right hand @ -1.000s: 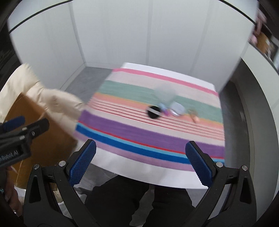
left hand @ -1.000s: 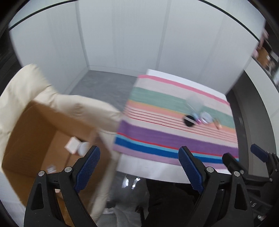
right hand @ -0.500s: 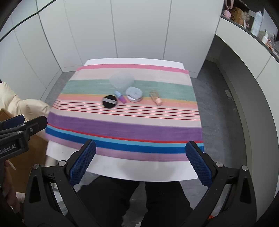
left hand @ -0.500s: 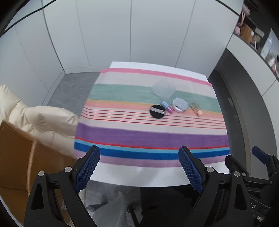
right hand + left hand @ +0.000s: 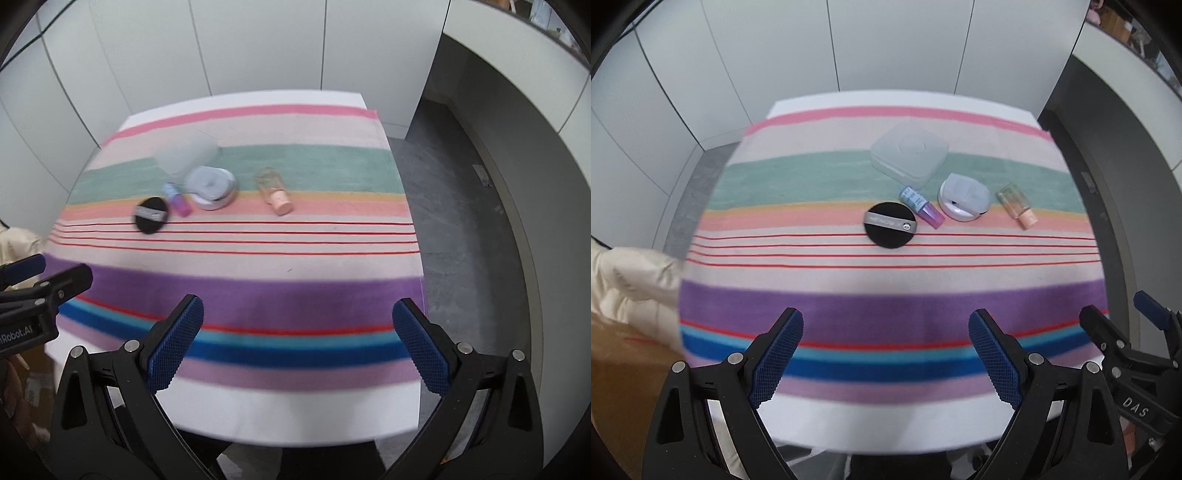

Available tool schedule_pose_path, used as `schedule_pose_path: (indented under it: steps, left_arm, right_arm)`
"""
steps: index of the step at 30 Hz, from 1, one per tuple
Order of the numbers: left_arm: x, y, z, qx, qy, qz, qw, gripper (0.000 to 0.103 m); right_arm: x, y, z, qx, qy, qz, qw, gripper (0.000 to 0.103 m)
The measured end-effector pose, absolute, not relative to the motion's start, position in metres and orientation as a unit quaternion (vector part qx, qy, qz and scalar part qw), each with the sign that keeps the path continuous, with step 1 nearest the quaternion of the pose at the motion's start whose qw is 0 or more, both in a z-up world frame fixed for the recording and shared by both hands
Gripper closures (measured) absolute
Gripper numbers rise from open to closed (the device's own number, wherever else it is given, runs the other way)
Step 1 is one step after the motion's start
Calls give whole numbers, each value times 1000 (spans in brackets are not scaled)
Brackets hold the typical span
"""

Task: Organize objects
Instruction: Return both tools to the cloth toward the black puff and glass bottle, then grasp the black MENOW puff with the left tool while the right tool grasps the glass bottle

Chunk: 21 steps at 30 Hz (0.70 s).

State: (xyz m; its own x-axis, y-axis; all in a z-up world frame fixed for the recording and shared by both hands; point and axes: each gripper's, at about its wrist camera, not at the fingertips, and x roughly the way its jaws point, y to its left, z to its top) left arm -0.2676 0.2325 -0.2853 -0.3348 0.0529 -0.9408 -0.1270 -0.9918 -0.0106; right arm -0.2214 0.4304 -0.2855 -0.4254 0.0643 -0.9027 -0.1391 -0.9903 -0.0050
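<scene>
Currently both grippers, left (image 5: 885, 349) and right (image 5: 298, 338), hover with jaws spread and empty above the near edge of a striped cloth (image 5: 886, 295). Puff (image 5: 890, 224), vial (image 5: 922, 207), compact (image 5: 964, 197), bottle (image 5: 1016, 205) and case (image 5: 909, 154) cluster toward the far edge, likely awaiting sorting.

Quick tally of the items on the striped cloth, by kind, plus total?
Square translucent case: 1
Round white compact: 1
Black powder puff: 1
Small bottles: 2, one blue and purple, one clear with peach cap
Total: 5
</scene>
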Motion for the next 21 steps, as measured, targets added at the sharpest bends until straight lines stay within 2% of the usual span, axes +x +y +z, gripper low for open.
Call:
schedule_pose_path:
  steps: [10, 16, 18, 19, 20, 21]
  left_arm:
    - [-331, 252, -370, -595, 21, 803, 32, 11]
    - [-351, 252, -380, -562, 17, 827, 20, 5]
    - [-356, 255, -381, -558, 18, 829, 24, 7]
    - [-357, 256, -380, -553, 18, 832, 26, 13]
    - [-357, 257, -377, -544, 20, 838, 28, 20]
    - [-357, 257, -375, -538, 21, 842, 30, 40]
  right_arm:
    - [-296, 456, -361, -537, 42, 841, 48, 0]
    - [-328, 442, -372, -516, 5, 856, 44, 5]
    - [-336, 435, -376, -508, -14, 860, 44, 18]
    - [-338, 432, -377, -507, -17, 861, 43, 20]
    - [-339, 431, -376, -499, -11, 866, 37, 38]
    - [-339, 431, -374, -497, -2, 868, 25, 70]
